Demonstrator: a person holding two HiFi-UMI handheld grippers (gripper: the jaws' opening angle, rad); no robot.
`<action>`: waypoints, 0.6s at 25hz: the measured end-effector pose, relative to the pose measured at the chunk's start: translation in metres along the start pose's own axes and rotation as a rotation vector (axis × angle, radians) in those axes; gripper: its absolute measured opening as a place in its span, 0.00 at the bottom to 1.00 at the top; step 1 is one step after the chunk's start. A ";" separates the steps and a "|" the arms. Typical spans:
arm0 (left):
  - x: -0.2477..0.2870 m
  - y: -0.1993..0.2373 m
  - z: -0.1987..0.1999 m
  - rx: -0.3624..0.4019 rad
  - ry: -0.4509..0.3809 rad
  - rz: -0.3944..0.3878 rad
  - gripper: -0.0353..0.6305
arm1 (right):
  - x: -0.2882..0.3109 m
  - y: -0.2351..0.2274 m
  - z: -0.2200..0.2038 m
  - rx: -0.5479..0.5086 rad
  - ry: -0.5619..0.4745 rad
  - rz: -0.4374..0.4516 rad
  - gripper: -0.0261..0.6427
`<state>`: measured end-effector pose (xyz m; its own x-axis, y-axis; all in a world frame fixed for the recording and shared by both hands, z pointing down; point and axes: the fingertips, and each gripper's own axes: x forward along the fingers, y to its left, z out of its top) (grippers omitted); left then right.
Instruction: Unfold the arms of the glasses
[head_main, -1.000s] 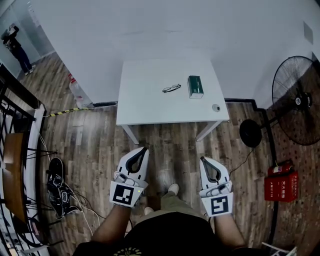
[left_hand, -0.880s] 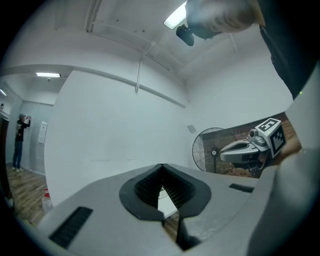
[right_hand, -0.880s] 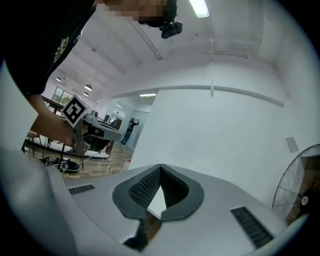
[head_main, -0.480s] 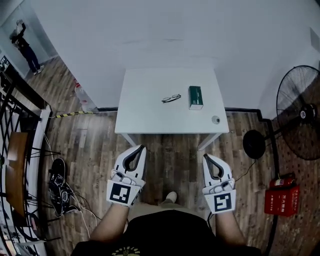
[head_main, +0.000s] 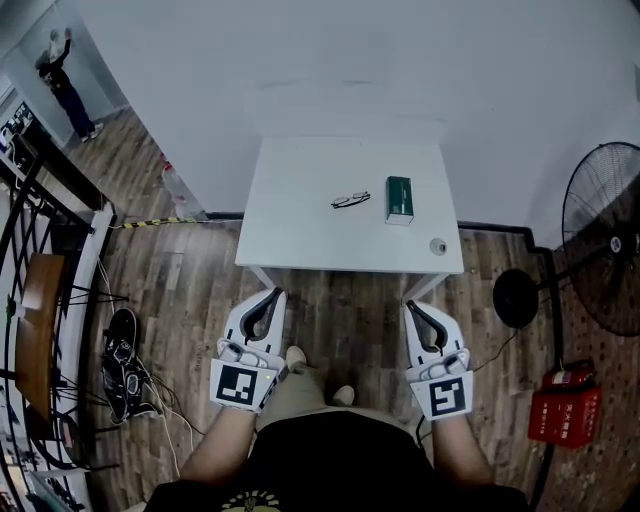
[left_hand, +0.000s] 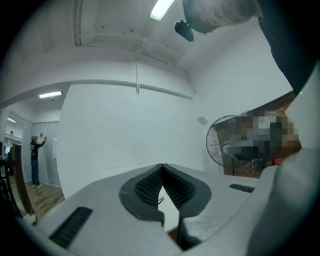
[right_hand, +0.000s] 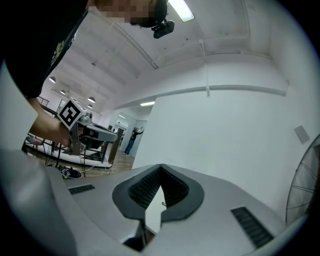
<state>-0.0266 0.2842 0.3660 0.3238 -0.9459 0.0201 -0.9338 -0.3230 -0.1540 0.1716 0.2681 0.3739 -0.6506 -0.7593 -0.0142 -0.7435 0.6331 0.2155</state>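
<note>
White table holding glasses, near green box, looking folded. Left gripper and right gripper hovering well short of table, both clenched, gripping nothing. Unfolding not yet starting; both arms waiting.

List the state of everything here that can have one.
glasses: lying on the white table, untouched, apparently folded.
green box: lying flat beside the glasses.
left gripper: fingers shut, empty, short of the table.
right gripper: fingers shut, empty, short of the table.
fan: standing on the floor, spin unclear.
</note>
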 end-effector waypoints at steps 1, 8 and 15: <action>0.000 -0.001 0.002 0.002 -0.007 -0.002 0.06 | 0.000 0.001 0.000 -0.002 -0.005 0.001 0.04; 0.013 -0.002 -0.012 0.005 -0.011 -0.027 0.06 | 0.004 0.001 -0.017 -0.002 0.000 -0.015 0.04; 0.033 0.002 -0.028 -0.010 0.027 -0.048 0.06 | 0.022 -0.004 -0.029 0.030 0.038 -0.009 0.04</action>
<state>-0.0216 0.2515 0.3945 0.3646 -0.9296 0.0539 -0.9186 -0.3685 -0.1425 0.1650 0.2440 0.4011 -0.6377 -0.7700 0.0216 -0.7541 0.6298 0.1863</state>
